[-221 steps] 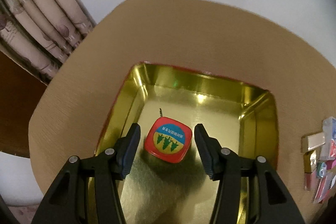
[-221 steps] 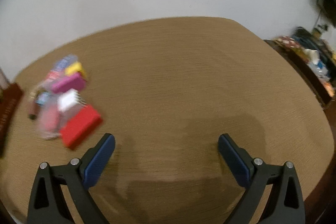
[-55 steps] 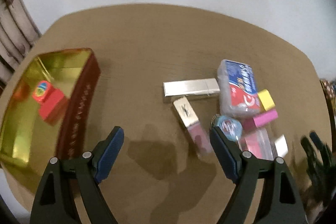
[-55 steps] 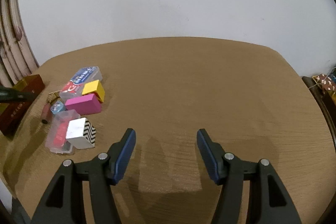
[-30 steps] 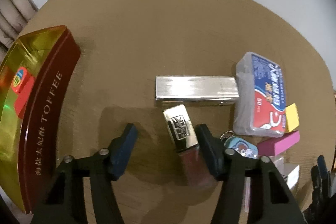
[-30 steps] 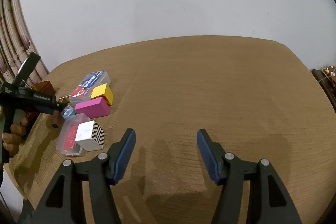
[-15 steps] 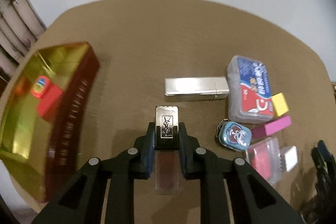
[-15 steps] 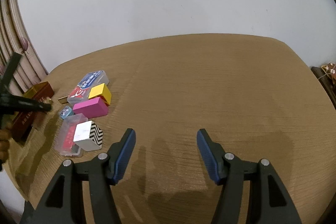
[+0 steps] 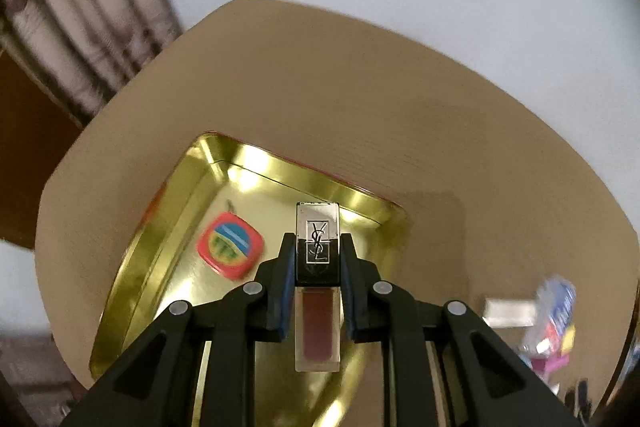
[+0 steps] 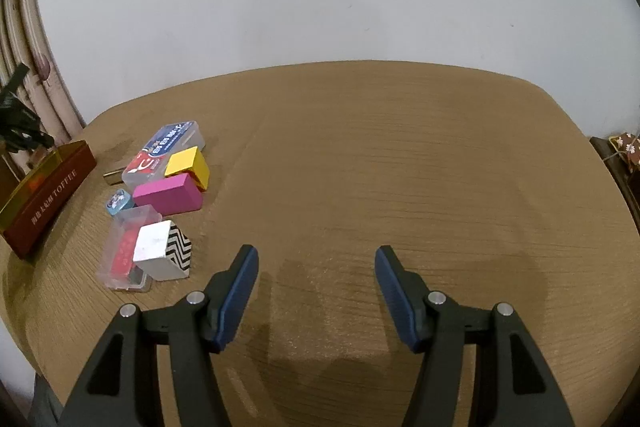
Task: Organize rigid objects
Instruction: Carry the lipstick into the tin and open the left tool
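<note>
The left gripper (image 9: 318, 259) is closed; both blue-padded fingers (image 9: 280, 291) are pressed against the sides of a lip-gloss tube (image 9: 318, 279), which is gripped at its dark cap section. The tube is aligned toward 12 o'clock, with its cap tip projected beyond the fingertips. The gripper is held raised and pitched downward.

The right gripper (image 10: 316, 291) is held with its jaws spread wide; nothing is contained between its fingers (image 10: 236, 303). It is directed toward 12 o'clock.

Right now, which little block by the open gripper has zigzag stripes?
The white block with black zigzags, nearest the right gripper. The pink block and yellow block behind it are plain.
</note>
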A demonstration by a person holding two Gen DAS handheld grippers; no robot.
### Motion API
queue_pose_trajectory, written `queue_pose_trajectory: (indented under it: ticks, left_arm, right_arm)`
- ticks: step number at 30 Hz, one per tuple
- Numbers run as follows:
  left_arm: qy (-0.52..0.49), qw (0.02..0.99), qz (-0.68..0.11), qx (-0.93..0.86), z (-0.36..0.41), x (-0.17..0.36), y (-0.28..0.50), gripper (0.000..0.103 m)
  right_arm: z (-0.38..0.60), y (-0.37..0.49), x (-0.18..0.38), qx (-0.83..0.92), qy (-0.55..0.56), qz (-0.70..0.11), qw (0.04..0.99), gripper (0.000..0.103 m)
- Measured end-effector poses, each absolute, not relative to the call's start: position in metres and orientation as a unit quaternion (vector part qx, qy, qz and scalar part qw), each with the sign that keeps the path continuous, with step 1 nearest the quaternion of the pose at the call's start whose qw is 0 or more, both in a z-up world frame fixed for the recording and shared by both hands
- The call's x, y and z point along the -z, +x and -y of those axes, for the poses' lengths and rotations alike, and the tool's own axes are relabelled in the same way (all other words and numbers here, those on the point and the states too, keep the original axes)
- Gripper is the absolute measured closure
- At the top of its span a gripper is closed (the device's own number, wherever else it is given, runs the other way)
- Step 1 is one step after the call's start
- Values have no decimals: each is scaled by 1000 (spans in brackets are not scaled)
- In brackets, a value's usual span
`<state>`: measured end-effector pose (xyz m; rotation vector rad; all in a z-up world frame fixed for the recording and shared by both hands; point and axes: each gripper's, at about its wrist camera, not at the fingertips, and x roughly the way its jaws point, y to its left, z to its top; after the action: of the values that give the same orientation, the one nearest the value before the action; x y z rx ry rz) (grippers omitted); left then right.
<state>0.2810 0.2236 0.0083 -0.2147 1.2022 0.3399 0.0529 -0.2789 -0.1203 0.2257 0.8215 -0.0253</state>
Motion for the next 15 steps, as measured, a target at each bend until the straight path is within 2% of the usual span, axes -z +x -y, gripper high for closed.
queue_pose_trajectory:
  ticks: [5, 12, 14, 15]
  left_arm:
    - [-122, 788, -574, -185, -250, 24, 303, 86]
    - [-115, 795, -564, -189, -258, 36, 312, 85]
    - [-108, 805, -552, -189, -252, 29, 305, 82]
    - [-99, 811, -544, -189, -251, 24, 303, 75]
  right_arm:
    - [279, 54, 122, 7, 110, -404, 908, 41]
    - [279, 57, 124, 5, 110, -407, 907, 41]
    - [279, 56, 125, 6, 110, -408, 906, 41]
    - [280, 56, 124, 5, 110, -408, 906, 41]
